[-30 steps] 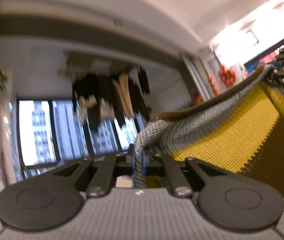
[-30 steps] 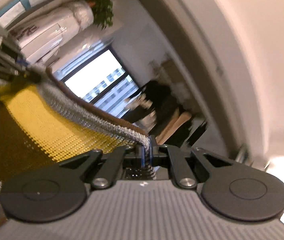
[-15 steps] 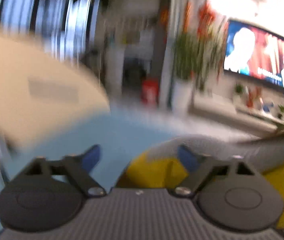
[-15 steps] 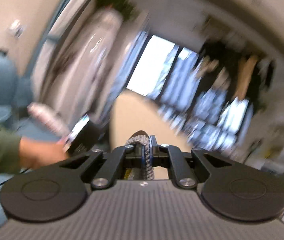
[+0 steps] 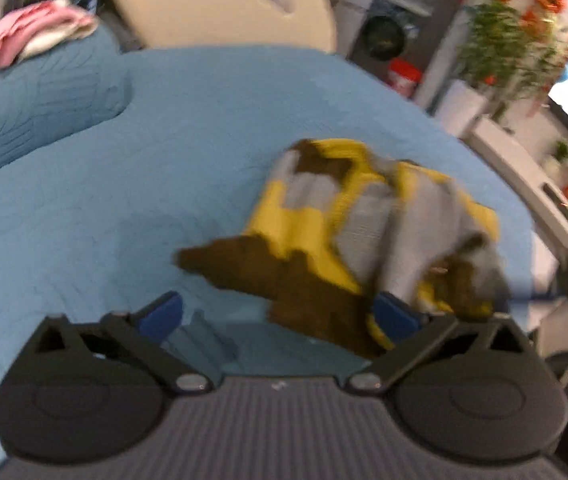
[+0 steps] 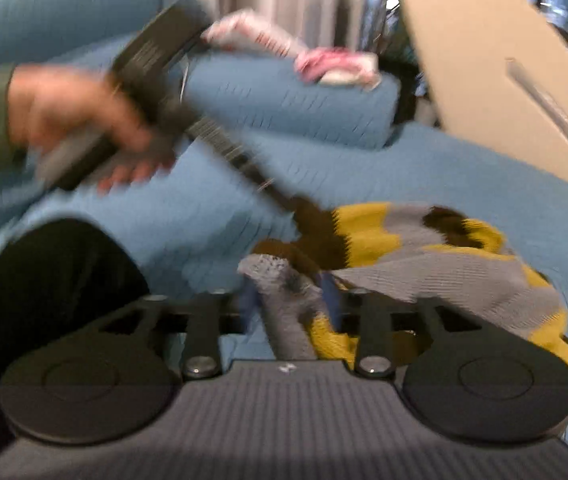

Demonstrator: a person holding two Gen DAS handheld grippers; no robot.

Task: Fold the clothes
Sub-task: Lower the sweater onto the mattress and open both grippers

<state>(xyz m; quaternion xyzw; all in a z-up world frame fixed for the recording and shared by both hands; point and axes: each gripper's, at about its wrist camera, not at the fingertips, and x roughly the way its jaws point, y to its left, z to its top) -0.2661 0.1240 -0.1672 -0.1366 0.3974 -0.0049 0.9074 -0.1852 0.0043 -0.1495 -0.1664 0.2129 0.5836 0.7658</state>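
Lying crumpled on the blue bedspread [image 5: 84, 208], the yellow, grey and brown sweater [image 5: 363, 220] left bare cover to its left. No writing was legible. Left gripper [image 5: 280, 316] was spreading, empty; right gripper [image 6: 289, 300] was opening around a grey fold.

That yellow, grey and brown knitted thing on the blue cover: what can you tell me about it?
The knitted garment looks like a chunky ribbed sweater in blocks of yellow, grey and dark brown. It lies crumpled in a loose heap, not yet folded, on the quilted blue cover. A brown end sticks out toward the left claw, whose jaws are opening, with one blue pad against the fabric's edge. In the right wrist view a grey bunched part sits between the opening jaws of the right claw. Motion blur hides finer detail.
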